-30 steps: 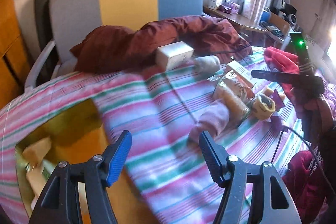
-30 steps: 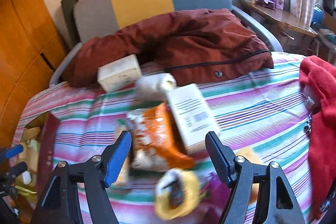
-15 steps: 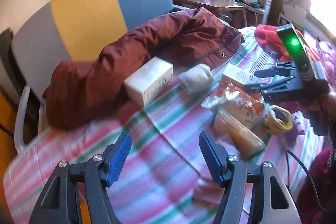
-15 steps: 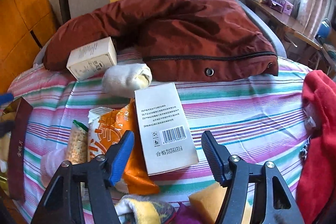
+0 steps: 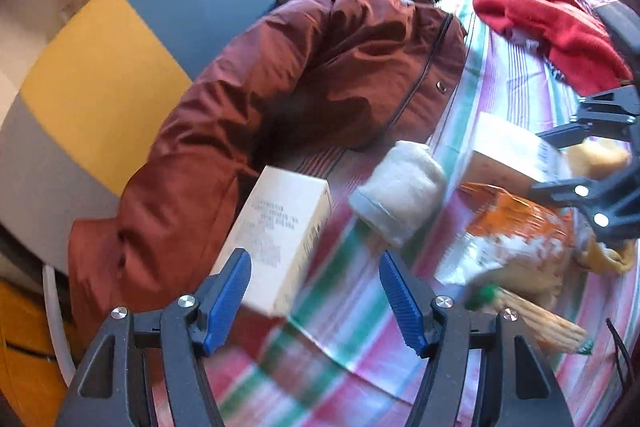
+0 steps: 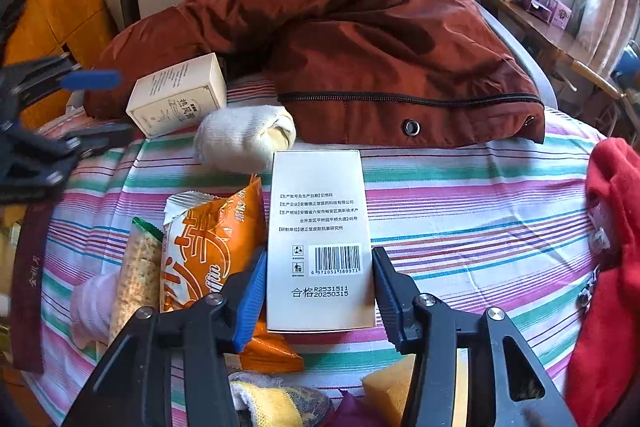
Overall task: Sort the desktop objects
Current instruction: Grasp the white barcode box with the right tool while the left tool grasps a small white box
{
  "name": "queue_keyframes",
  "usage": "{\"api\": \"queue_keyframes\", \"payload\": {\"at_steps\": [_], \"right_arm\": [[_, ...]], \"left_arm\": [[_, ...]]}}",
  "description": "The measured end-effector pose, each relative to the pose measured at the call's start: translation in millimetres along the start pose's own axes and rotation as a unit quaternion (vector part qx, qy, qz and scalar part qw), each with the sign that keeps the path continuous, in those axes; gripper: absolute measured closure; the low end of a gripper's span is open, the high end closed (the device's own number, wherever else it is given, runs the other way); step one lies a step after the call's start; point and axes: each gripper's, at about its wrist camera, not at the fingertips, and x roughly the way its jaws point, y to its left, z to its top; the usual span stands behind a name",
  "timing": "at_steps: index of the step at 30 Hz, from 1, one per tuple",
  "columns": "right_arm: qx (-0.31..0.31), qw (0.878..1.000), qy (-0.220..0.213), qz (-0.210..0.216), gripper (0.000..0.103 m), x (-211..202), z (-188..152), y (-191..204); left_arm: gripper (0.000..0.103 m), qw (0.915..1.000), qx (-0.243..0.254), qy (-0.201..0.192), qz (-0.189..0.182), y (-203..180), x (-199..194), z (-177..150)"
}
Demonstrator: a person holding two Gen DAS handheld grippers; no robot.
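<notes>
A white box with a barcode [image 6: 320, 239] lies flat on the striped cloth [image 6: 460, 211]. My right gripper [image 6: 318, 291] straddles its near end; the jaws are closing and the pads stand right at its long edges without visibly pressing. A cream box [image 5: 280, 239] rests against the maroon jacket [image 5: 320, 87]. My left gripper [image 5: 314, 299] hangs open just above it, the box's near corner between the fingers, motion-blurred. Each gripper shows in the other's view: the left gripper [image 6: 96, 109] at the left edge, the right gripper [image 5: 538, 163] at the right.
A rolled white sock [image 6: 244, 139], an orange snack bag [image 6: 212, 247] and a cracker bar [image 6: 136, 275] crowd the barcode box's left. A yellow sock [image 6: 272, 403] and a sponge [image 6: 392, 383] lie near the front. A red garment [image 6: 612, 267] fills the right; a dark red box [image 6: 28, 287] stands left.
My left gripper swept from the yellow-lined box at the left over to the cream box, rolling as it went. My right gripper sank onto the barcode box and its jaws narrowed.
</notes>
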Motion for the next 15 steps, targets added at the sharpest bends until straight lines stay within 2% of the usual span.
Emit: {"api": "queue_keyframes", "payload": {"at_steps": [7, 11, 15], "right_arm": [[0.008, 1.0, 0.002, 0.005, 0.052, -2.2, -0.7, -3.5], [0.014, 1.0, 0.003, 0.009, 0.051, -3.4, -0.8, -5.7], [0.015, 1.0, 0.003, 0.011, 0.051, -4.0, -0.4, -5.4]], "left_arm": [[0.035, 0.999, 0.013, 0.041, -0.016, 17.5, 37.1, 18.9], [0.035, 0.9981, 0.044, 0.044, -0.001, 16.7, 44.4, 23.1], [0.037, 0.9969, 0.048, 0.059, -0.02, 16.4, 49.1, 24.8]]}}
